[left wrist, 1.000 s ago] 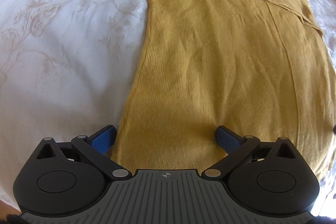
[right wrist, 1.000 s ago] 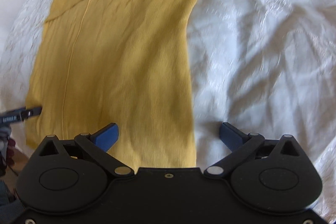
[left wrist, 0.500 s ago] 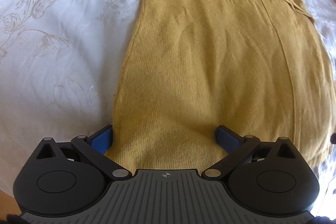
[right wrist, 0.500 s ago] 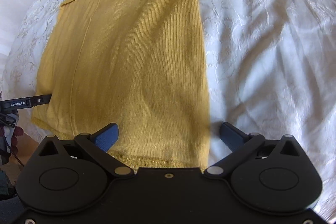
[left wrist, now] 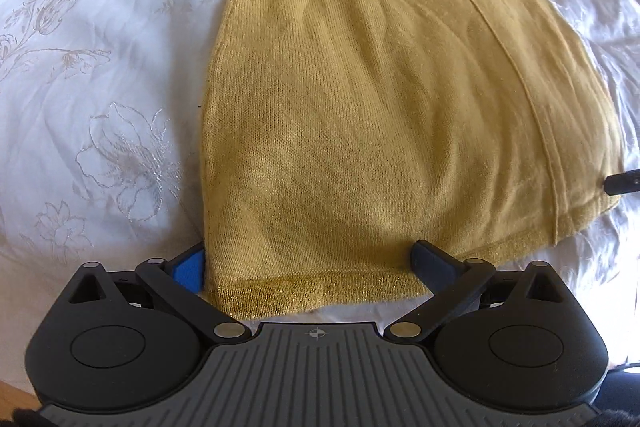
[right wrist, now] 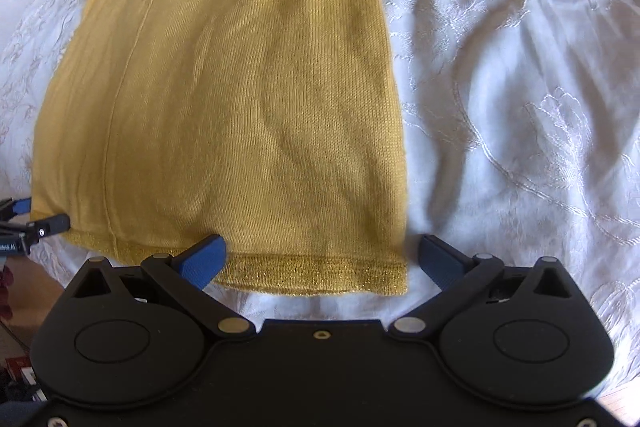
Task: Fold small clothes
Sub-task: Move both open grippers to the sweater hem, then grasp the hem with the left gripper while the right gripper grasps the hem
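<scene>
- We are holding the left gripper [left wrist: 310, 269] spread wide at the hem's left corner.
- We are keeping the right gripper [right wrist: 322, 261] spread too, straddling the right corner.
- The mustard knit top [left wrist: 380, 99] is lying flat on the white embroidered bedspread [left wrist: 88, 75].

mustard-yellow knit top [left wrist: 380, 99], its hem [right wrist: 316, 275] a glittery gold band at 6 o'clock. white bedspread [left wrist: 100, 75] with pale beige embroidered flowers. both grippers black, left gripper [left wrist: 312, 267] and right gripper [right wrist: 320, 259] with blue pads [right wrist: 204, 259].
</scene>
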A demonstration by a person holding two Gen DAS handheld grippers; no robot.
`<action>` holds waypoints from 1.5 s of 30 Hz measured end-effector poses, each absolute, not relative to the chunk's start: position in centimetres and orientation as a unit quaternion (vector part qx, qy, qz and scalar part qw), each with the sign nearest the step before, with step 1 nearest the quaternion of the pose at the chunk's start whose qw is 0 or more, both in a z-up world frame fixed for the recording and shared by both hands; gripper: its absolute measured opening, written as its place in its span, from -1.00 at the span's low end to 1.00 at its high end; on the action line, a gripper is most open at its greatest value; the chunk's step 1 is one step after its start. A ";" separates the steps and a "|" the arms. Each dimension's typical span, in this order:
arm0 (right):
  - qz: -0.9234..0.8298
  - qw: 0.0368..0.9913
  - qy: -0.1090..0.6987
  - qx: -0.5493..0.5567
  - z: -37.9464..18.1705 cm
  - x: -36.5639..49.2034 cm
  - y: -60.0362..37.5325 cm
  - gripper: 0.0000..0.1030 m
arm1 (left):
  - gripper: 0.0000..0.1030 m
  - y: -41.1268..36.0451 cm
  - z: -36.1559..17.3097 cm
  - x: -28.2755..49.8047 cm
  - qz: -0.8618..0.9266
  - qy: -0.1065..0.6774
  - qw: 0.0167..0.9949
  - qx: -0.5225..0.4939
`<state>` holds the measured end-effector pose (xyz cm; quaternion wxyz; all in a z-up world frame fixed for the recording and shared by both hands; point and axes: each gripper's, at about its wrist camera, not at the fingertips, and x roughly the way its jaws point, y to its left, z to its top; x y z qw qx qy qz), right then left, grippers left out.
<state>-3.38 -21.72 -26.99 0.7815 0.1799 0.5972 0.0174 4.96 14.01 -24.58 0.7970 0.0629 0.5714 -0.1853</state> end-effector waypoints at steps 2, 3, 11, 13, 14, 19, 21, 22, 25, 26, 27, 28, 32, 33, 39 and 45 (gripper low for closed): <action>0.013 0.787 0.587 0.188 -26.3 -3.5 -22.4 0.99 | 1.00 15.1 -24.3 5.3 -0.188 0.570 0.798 0.052; 0.011 0.789 0.583 0.192 -26.1 -3.6 -22.6 0.99 | 1.00 15.5 -24.2 5.5 -0.188 0.570 0.799 0.046; 0.010 0.803 0.558 0.209 -25.1 -3.8 -23.6 0.99 | 0.98 17.0 -23.9 6.1 -0.181 0.563 0.806 0.017; 0.014 0.806 0.553 0.213 -25.3 -4.5 -24.2 0.99 | 0.97 17.1 -23.5 5.8 -0.175 0.563 0.808 0.021; 0.017 0.806 0.553 0.213 -25.4 -4.7 -24.5 0.99 | 0.97 16.8 -23.5 6.0 -0.171 0.563 0.808 0.025; 0.032 0.795 0.569 0.207 -26.3 -4.7 -25.5 0.96 | 0.67 15.9 -23.4 6.0 -0.154 0.566 0.809 0.031; 0.021 0.793 0.577 0.193 -26.1 -4.7 -25.1 0.82 | 0.27 16.4 -23.0 5.9 -0.149 0.564 0.812 0.023; 0.019 0.792 0.581 0.187 -26.2 -4.6 -25.0 0.80 | 0.16 16.7 -22.9 5.7 -0.147 0.564 0.813 0.021; 0.039 0.786 0.584 0.197 -26.0 -4.8 -24.8 0.55 | -0.11 17.3 -22.7 5.4 -0.149 0.565 0.811 0.017; 0.044 0.786 0.584 0.200 -25.9 -4.8 -24.9 0.24 | -0.23 17.4 -22.6 5.3 -0.150 0.565 0.811 0.016; 0.050 0.785 0.582 0.205 -25.7 -4.7 -24.9 -0.08 | -0.46 17.6 -22.4 5.1 -0.151 0.566 0.810 0.015; 0.058 0.781 0.583 0.216 -25.6 -4.7 -25.3 -0.31 | -0.61 17.5 -22.3 5.1 -0.153 0.567 0.809 0.014; 0.103 0.775 0.565 0.264 -24.0 -4.6 -26.7 -0.72 | -0.84 16.7 -21.0 5.2 -0.146 0.563 0.814 0.005; 0.113 0.778 0.557 0.269 -23.3 -4.6 -27.0 -0.72 | -0.84 16.7 -20.4 5.4 -0.145 0.559 0.816 -0.009; 0.141 0.804 0.488 0.308 -18.9 -2.7 -29.3 -0.72 | -0.85 17.1 -15.5 7.5 -0.135 0.515 0.843 -0.075; 0.132 0.826 0.424 0.348 -16.9 1.8 -30.8 -0.72 | -0.85 15.7 -11.5 12.4 -0.113 0.455 0.876 -0.112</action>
